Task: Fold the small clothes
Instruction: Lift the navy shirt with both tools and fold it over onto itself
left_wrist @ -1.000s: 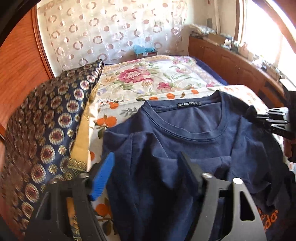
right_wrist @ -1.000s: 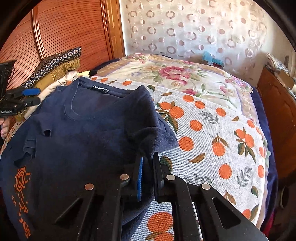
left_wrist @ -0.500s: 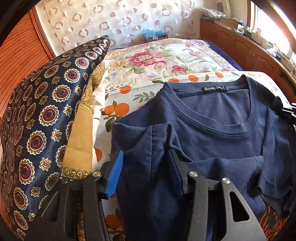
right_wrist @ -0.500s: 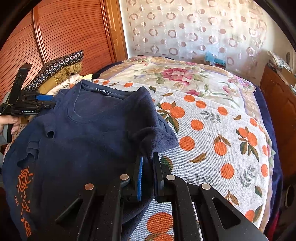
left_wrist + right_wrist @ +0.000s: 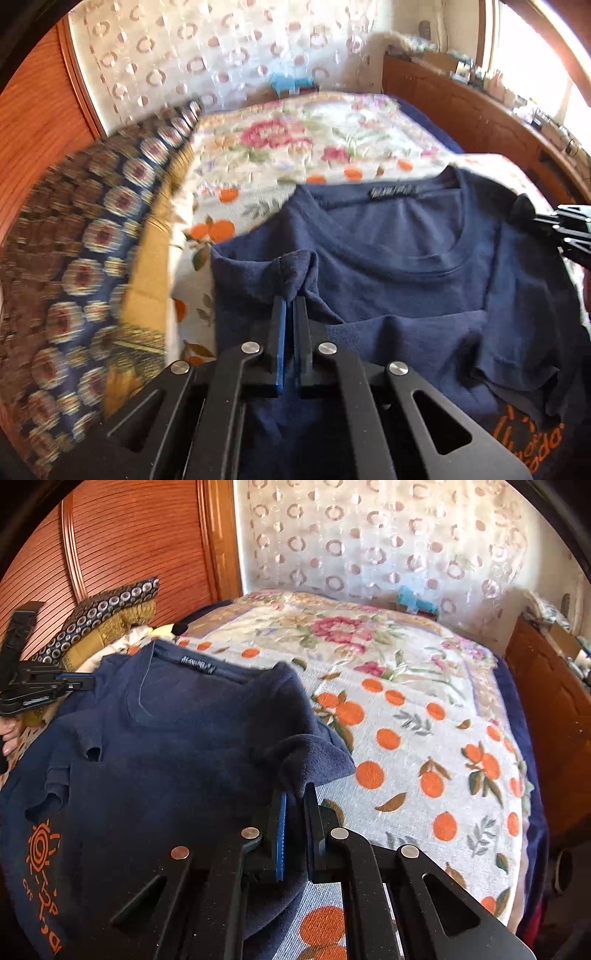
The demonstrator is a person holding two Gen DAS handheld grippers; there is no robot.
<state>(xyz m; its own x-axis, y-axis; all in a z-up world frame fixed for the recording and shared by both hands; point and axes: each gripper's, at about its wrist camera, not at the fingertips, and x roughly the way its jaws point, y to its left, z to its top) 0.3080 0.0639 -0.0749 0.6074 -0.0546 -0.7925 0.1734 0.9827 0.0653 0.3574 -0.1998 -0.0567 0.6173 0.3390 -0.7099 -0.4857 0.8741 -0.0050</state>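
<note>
While the navy T-shirt lies spread neck-up on the orange-print bedspread, folding has barely begun: both sleeves are pinched, no fold laid. Left gripper jaws, wide half a second ago, now clamp the sleeve nearest the patterned cushion; right gripper grips the far sleeve, unchanged.

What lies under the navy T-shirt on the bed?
The navy T-shirt rests on an orange-print cover, visible around its edges. What lies directly beneath the shirt's middle is hidden by the fabric.
</note>
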